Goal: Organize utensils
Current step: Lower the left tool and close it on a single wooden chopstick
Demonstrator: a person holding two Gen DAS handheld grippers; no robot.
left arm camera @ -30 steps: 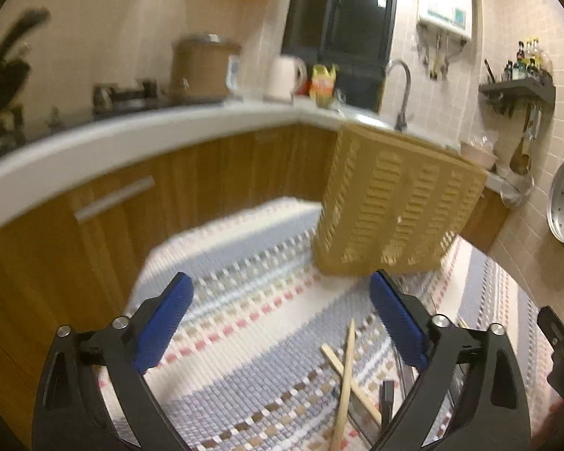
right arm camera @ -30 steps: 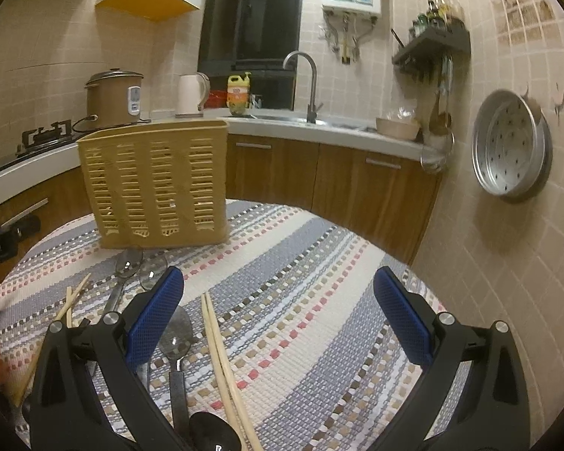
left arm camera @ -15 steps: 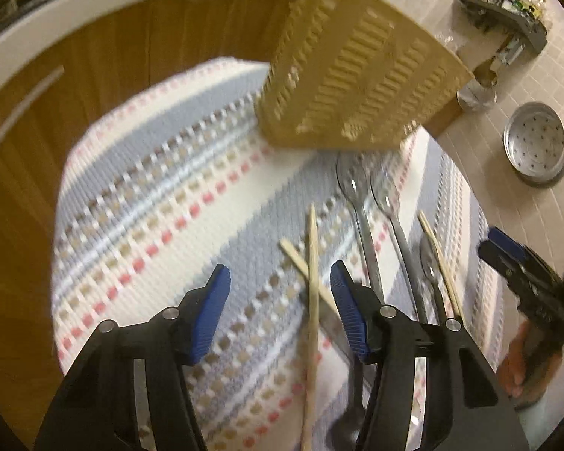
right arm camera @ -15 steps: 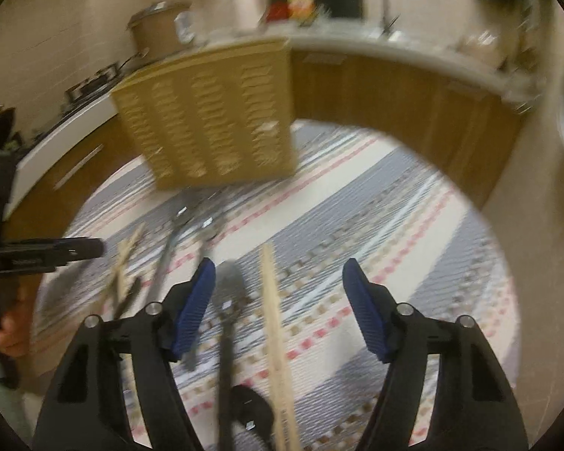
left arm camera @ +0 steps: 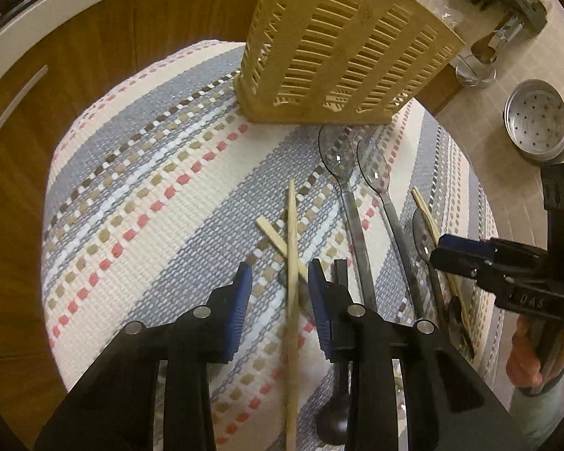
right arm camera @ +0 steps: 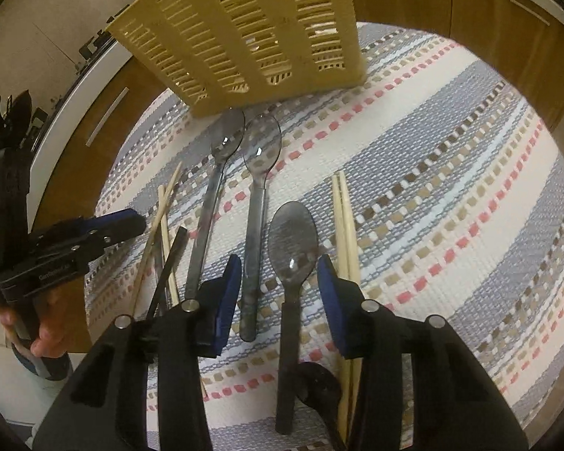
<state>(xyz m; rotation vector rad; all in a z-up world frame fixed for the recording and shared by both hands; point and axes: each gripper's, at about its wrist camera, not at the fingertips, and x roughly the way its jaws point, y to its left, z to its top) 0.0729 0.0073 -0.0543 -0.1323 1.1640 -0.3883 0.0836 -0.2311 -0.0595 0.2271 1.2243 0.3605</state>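
— How is the left gripper [left arm camera: 278,282] held?

— It is tilted down toward the striped mat [left arm camera: 161,188], with its blue pads [left arm camera: 240,300] set partly apart, a narrow gap being kept between them. A bare hand [right arm camera: 45,332] is seen wrapped around its handle, off the mat's left edge.

— And the right gripper [right arm camera: 278,278]?

— It is pitched down over the mat's near side, its jaws parted a little wider. Nothing is clamped. Its handle is gripped by the right hand [left arm camera: 526,353] beyond the mat's right edge.
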